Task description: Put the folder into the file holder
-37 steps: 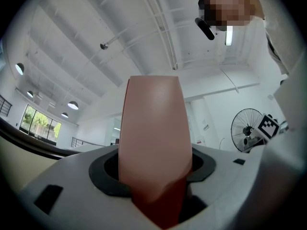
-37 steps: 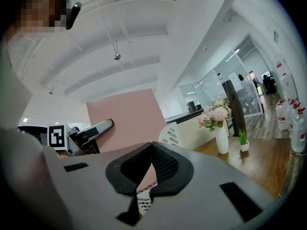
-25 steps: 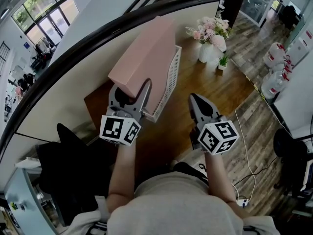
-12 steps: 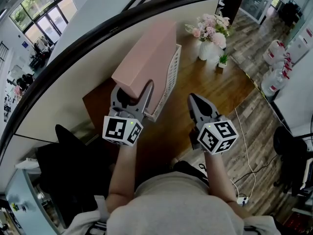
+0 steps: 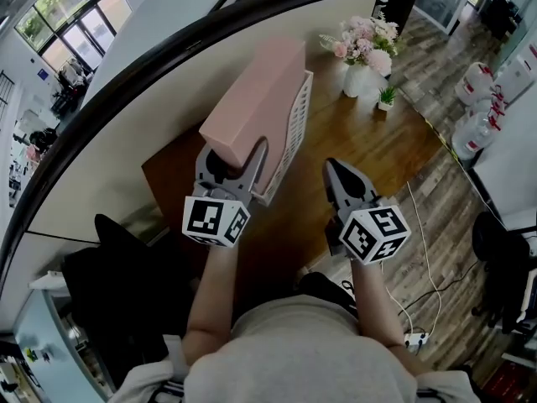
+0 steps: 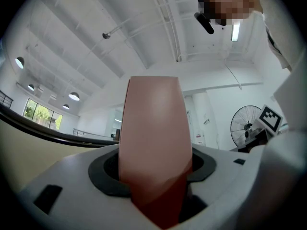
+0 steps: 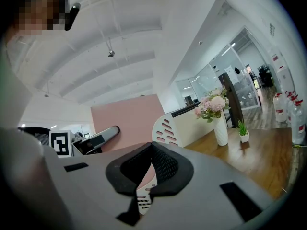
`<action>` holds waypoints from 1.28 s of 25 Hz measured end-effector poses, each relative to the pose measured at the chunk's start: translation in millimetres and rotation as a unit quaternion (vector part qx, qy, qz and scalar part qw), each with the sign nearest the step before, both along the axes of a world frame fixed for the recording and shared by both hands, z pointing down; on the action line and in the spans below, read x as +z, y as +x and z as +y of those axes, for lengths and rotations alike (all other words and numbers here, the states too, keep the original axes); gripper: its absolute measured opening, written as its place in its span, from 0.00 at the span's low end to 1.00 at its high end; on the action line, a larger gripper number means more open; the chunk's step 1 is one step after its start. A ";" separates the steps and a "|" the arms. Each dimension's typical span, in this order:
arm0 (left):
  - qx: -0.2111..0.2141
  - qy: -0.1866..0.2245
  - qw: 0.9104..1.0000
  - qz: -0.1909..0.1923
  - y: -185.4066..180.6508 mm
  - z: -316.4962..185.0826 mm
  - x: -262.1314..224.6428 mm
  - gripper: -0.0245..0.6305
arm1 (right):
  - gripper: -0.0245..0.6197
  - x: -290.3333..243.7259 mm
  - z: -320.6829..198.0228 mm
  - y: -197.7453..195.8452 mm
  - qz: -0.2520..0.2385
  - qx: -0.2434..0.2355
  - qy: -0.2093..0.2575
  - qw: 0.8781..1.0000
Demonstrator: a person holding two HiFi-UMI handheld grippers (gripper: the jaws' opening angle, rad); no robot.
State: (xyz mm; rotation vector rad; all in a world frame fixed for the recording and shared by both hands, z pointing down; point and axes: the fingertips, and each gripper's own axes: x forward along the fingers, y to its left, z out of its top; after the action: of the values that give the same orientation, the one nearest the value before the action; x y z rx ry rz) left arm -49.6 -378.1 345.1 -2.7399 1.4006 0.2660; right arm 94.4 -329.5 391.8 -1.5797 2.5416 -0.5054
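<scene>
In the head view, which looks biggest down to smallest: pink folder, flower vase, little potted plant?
Largest: pink folder.
Then: flower vase.
Smallest: little potted plant, right beside the vase, so that comparison is fair.
The folder sits nearer the camera.

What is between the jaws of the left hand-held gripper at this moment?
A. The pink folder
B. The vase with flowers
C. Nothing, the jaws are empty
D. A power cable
A: in the left gripper view the pink folder fills the gap between the jaws of the left hand-held gripper, and both pads press on it.
</scene>
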 end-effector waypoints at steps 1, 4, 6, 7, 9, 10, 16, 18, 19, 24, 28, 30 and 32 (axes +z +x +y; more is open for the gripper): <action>-0.001 -0.003 1.000 -0.001 0.6 -1.8 2.7 0.50 | 0.05 1.7 -1.5 -0.5 -0.001 -0.001 -0.001 1.000; 0.001 -0.011 1.000 -0.005 3.8 -5.2 10.9 0.50 | 0.05 7.0 -5.2 -1.0 -0.004 -0.001 -0.005 1.000; 0.004 -0.016 1.000 -0.010 5.8 -5.8 16.2 0.50 | 0.05 8.9 -6.1 -0.9 -0.006 0.000 -0.007 1.000; 0.004 -0.019 1.000 -0.012 6.3 -6.2 18.5 0.50 | 0.05 9.5 -6.6 -0.9 -0.007 0.001 -0.007 1.000; 0.002 -0.022 1.000 -0.011 6.1 -7.0 22.5 0.50 | 0.05 11.0 -7.4 -0.8 -0.009 0.002 -0.009 1.000; 0.002 -0.024 1.000 -0.010 5.6 -7.2 24.4 0.50 | 0.05 12.0 -7.4 -0.8 -0.010 0.002 -0.011 1.000; 0.003 -0.035 0.999 -0.010 3.8 -8.1 34.8 0.51 | 0.05 20.8 -6.6 0.3 -0.013 0.005 -0.021 1.000; 0.003 -0.040 0.999 -0.012 4.7 -9.0 39.7 0.51 | 0.05 23.9 -7.0 1.2 -0.014 0.006 -0.025 1.000; 0.003 -0.043 0.999 -0.015 5.1 -9.1 42.1 0.51 | 0.05 25.0 -6.8 1.4 -0.014 0.006 -0.026 1.000; 0.005 -0.065 0.997 -0.031 7.0 -9.4 57.8 0.51 | 0.05 27.7 -5.9 1.4 -0.014 0.007 -0.029 0.999; 0.006 -0.074 0.996 -0.041 7.7 -9.1 67.3 0.51 | 0.05 28.5 -4.5 1.2 -0.013 0.008 -0.030 0.999; 0.006 -0.079 0.996 -0.043 7.6 -9.6 72.6 0.51 | 0.05 30.8 -4.2 1.2 -0.011 0.008 -0.033 0.999; 0.007 -0.080 0.996 -0.043 7.7 -9.2 76.0 0.51 | 0.05 34.4 -3.4 1.5 -0.009 0.008 -0.037 0.999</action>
State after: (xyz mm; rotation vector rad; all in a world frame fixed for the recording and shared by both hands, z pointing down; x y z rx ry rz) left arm -41.9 -387.3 421.1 -2.8485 1.4415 0.0353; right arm 96.0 -332.9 426.2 -1.6107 2.5213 -0.6150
